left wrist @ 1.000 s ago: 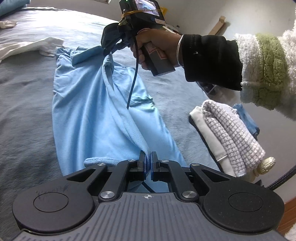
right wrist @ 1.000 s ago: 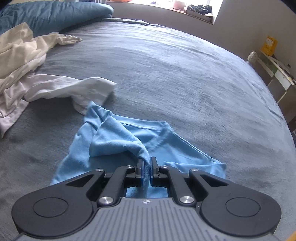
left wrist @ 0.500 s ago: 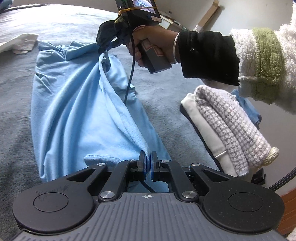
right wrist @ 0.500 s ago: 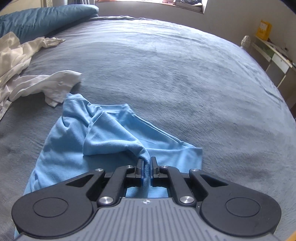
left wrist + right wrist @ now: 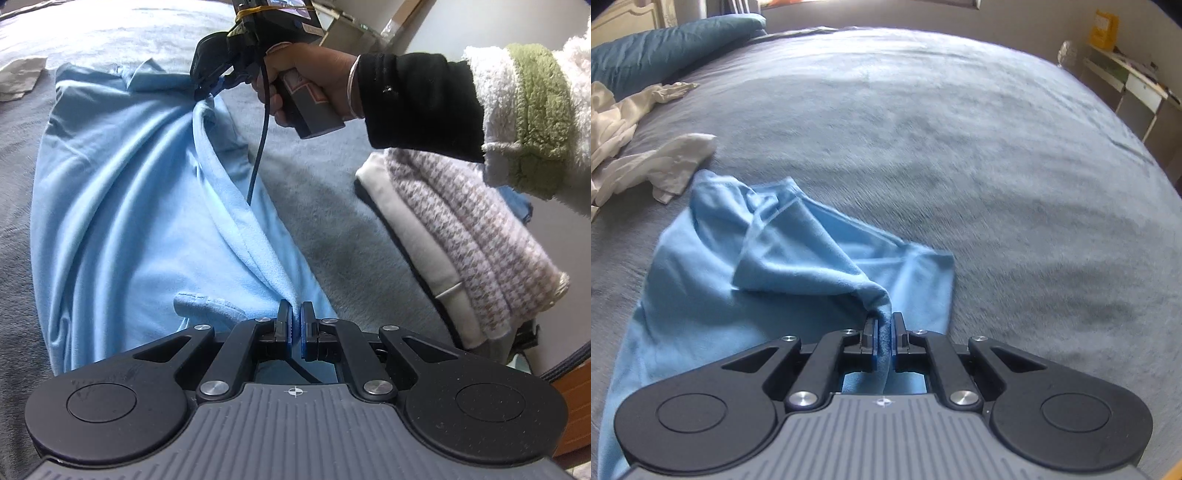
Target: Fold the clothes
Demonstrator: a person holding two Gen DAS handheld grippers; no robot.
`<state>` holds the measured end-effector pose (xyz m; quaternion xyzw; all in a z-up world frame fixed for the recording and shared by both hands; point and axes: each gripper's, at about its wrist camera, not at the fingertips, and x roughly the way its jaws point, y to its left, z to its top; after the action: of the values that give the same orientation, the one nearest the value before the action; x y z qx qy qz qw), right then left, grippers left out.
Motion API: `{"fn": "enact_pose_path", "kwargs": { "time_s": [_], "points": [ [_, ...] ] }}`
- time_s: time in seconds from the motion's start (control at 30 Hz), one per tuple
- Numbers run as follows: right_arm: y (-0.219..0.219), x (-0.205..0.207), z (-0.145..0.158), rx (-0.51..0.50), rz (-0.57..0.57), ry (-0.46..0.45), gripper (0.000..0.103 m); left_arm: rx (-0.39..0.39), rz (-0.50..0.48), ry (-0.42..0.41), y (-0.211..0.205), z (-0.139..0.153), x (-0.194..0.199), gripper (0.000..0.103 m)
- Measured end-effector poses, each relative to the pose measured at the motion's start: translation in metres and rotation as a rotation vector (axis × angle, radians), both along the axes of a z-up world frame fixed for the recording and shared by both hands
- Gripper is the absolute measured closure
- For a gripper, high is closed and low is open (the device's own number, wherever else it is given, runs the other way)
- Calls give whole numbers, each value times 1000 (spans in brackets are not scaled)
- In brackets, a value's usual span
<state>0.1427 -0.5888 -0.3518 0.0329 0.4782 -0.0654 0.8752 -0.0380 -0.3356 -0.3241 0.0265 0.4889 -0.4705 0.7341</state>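
The light blue shirt (image 5: pixel 701 295) runs off the right-wrist view's lower-left edge.

No legible text, brand, number or sign is showing in either view. A red and white label (image 5: pixel 301 86) is sitting on the handle of the far tool, mostly hidden under the person's fingers, and its marks are too small to read. A small screen (image 5: pixel 284 4) on top of that tool is glowing, but nothing on it can be made out. A yellow box (image 5: pixel 1102 26) on the far shelf is bearing blurred printing that cannot be read. A small crosshair mark (image 5: pixel 294 391) is showing on the grey ribbed body of each near tool, carrying no letters.
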Motion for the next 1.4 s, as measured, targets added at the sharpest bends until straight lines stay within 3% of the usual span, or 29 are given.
{"fn": "enact_pose_path", "kwargs": {
  "time_s": [0.07, 0.1, 0.13, 0.2, 0.27, 0.33, 0.43, 0.53, 0.7, 0.87, 0.93, 1.07, 1.3, 1.4],
  "points": [
    [-9, -2, -9, 42, -16, 27, 90, 30, -14, 15, -4, -2, 1, 99],
    [-14, -4, -10, 63, -30, 21, 78, 42, -15, 21, -5, -2, 2, 96],
    [-20, -9, -8, 89, -44, 16, 68, 46, -15, 30, -5, 0, 3, 84],
    [-29, -21, 0, 133, -70, 10, 59, 44, -12, 44, -3, 6, 4, 66],
    [-37, -38, 8, 151, -90, 0, 55, 33, -14, 44, 0, 15, 4, 60],
    [-42, -62, 18, 149, -113, -11, 51, 28, -18, 43, 4, 23, 3, 47],
    [-47, -103, 34, 143, -151, -19, 50, 4, -29, 27, 9, 35, 1, 42],
    [-39, -149, 49, 114, -180, -23, 50, -17, -38, 20, 15, 44, 0, 40],
    [-8, -227, 76, 46, -188, -52, 50, -35, -51, 86, 29, 55, -1, 40],
    [37, -278, 90, 130, -153, -77, 51, 47, -47, 121, 60, 52, -2, 39],
    [59, -283, 89, 157, -97, -80, 51, 123, -64, 112, 70, 43, -5, 39],
    [91, -270, 70, 181, 15, -60, 53, 242, -117, -20, 82, 26, -19, 41],
    [119, -244, 33, 152, 155, 14, 59, 289, -201, -186, 87, 10, -38, 54],
    [124, -241, 21, 149, 191, 55, 66, 307, -239, -243, 88, 6, -44, 60]
  ]
}}
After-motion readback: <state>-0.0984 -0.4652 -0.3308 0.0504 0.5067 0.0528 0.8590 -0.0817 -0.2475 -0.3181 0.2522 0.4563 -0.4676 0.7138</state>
